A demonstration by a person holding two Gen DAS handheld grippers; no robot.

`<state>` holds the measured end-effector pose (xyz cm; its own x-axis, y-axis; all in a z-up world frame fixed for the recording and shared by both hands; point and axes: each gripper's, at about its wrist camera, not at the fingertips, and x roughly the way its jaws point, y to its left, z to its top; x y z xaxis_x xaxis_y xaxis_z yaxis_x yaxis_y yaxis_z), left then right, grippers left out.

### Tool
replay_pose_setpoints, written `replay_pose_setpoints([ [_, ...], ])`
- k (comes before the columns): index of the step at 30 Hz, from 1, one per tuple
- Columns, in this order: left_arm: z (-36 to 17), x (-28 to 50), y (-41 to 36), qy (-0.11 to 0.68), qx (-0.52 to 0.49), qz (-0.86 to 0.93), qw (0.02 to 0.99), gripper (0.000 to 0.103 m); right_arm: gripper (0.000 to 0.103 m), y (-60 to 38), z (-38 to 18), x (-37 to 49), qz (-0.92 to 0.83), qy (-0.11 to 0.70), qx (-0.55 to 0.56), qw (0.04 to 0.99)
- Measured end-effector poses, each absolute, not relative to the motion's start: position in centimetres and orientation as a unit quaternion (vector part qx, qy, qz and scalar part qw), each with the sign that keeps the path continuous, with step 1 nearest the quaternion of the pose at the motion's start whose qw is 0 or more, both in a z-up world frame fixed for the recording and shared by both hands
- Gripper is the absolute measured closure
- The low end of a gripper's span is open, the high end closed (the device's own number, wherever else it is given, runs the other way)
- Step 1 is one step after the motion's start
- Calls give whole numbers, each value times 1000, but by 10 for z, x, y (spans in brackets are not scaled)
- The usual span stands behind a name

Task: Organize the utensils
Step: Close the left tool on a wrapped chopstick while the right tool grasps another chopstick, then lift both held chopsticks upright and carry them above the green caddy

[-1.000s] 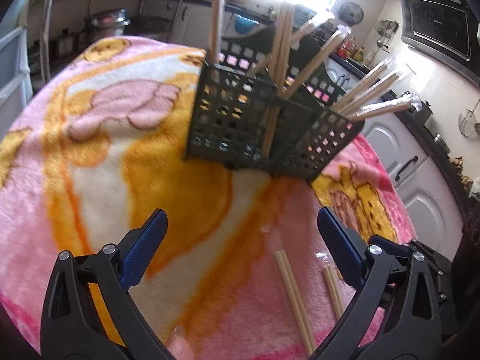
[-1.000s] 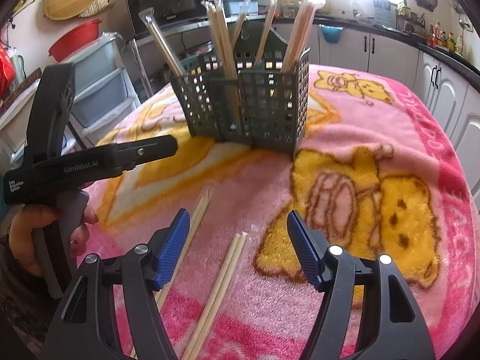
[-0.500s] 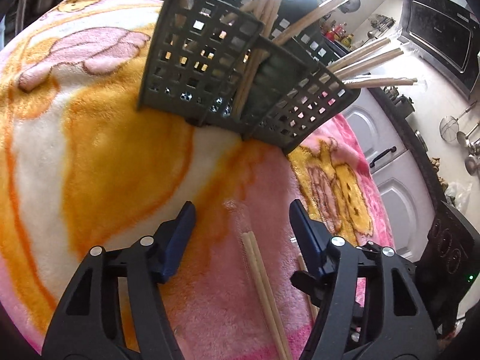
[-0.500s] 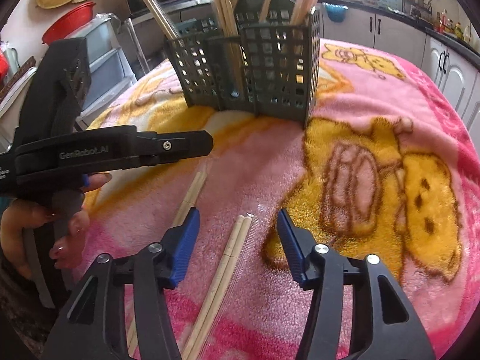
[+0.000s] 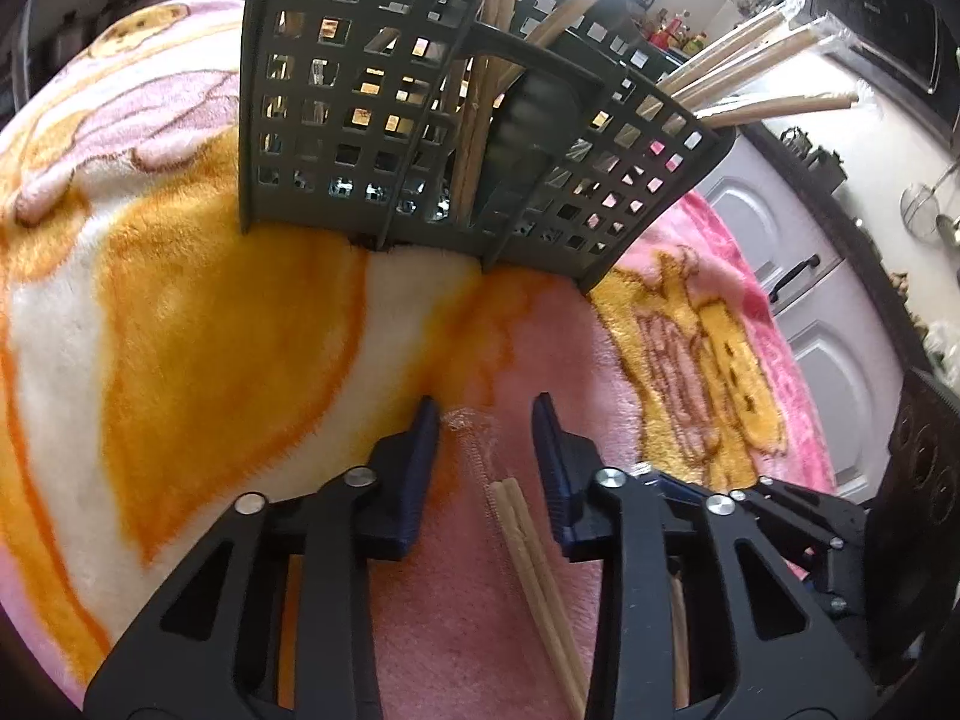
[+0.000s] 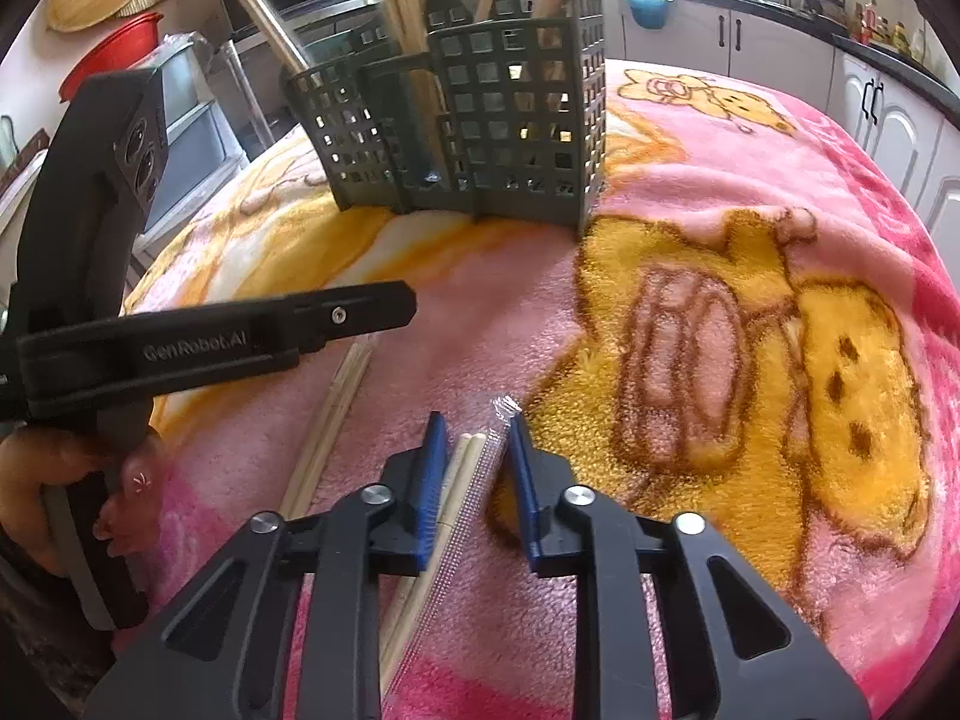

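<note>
Underneath, pink blanket [image 6: 690, 228] — kitchen cabinets [image 6: 888, 120] behind; both fingers closing around wrapped chopsticks [image 6: 474, 468].

Fuzzy fleece blanket [image 5: 198, 324] — matt plastic caddy [image 5: 336, 120] — pale wooden chopsticks [image 6: 465, 468].

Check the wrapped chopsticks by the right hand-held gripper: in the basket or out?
Out: wrapped chopsticks lie flat on the blanket.

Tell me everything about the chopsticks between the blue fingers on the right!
The wrapped chopsticks are a pale wooden pair inside a clear plastic sleeve with a crinkly, empty tip. They lie flat on the fuzzy pink blanket, pointing toward the dark basket. The right tool straddles them with its jaws closing; a small gap still shows on each side. Another pair lies apart, left.
</note>
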<state>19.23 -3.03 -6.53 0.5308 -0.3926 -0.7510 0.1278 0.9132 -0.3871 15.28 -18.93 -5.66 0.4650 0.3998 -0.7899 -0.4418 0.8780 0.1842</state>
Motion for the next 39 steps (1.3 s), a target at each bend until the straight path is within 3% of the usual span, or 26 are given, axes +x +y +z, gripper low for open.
replay_pose_setpoints([
  [7, -68, 192, -22, 461, -148, -150, 862, 95, 93, -194, -53, 155, 248, 451, -2, 857],
  [13, -65, 188, -8, 454, -178, -157, 859, 100, 96, -196, -48, 154, 250, 443, 7, 861],
  [39, 58, 155, 23, 293, -187, -168, 923, 100, 97, -171, 62, 143, 325, 298, 1, 897],
])
